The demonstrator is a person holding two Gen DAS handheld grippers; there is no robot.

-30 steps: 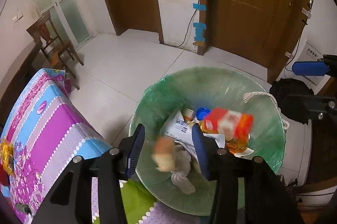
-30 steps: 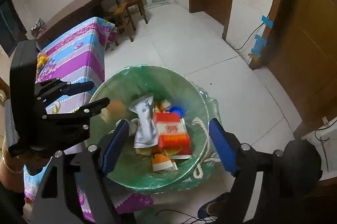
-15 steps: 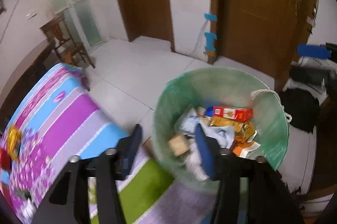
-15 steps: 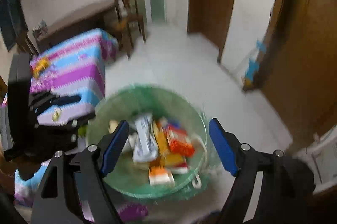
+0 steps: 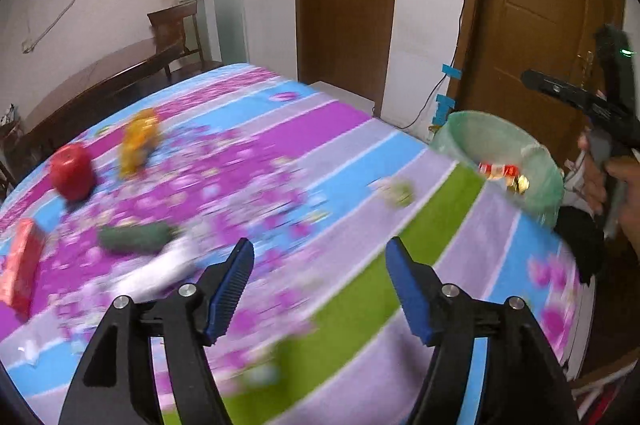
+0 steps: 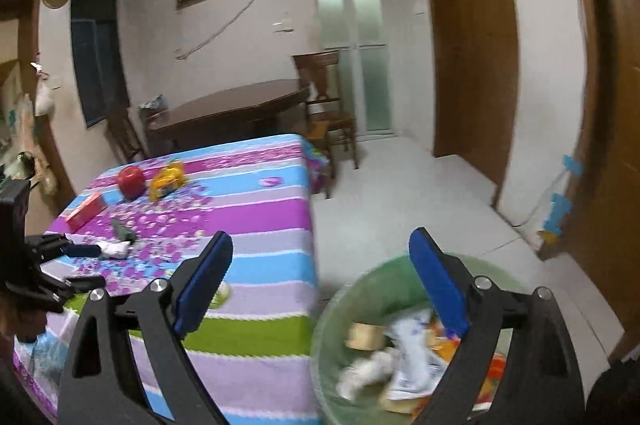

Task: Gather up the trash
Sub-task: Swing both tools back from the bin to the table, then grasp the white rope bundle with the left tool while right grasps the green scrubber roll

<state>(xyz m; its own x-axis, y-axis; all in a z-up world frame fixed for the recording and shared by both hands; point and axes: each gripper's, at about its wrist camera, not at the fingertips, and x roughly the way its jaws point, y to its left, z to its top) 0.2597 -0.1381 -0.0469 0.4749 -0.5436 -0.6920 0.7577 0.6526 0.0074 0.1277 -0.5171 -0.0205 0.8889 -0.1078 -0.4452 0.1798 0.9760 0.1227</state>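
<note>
Now, left gripper [image 5: 320, 285]: jaws just widened, nothing between, over tablecloth [image 5: 360, 225].
Right gripper [image 6: 320, 289]: likewise spread, bare, above green bin [image 6: 372, 289].
Nearest trash: white wrapper [image 5: 160, 271], just left of left gripper, long axis slanting far-right.
Nearer hand: left.

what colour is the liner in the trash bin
Translucent pale green; the bin liner shows best in the right wrist view, with wrappers and paper inside.
</note>
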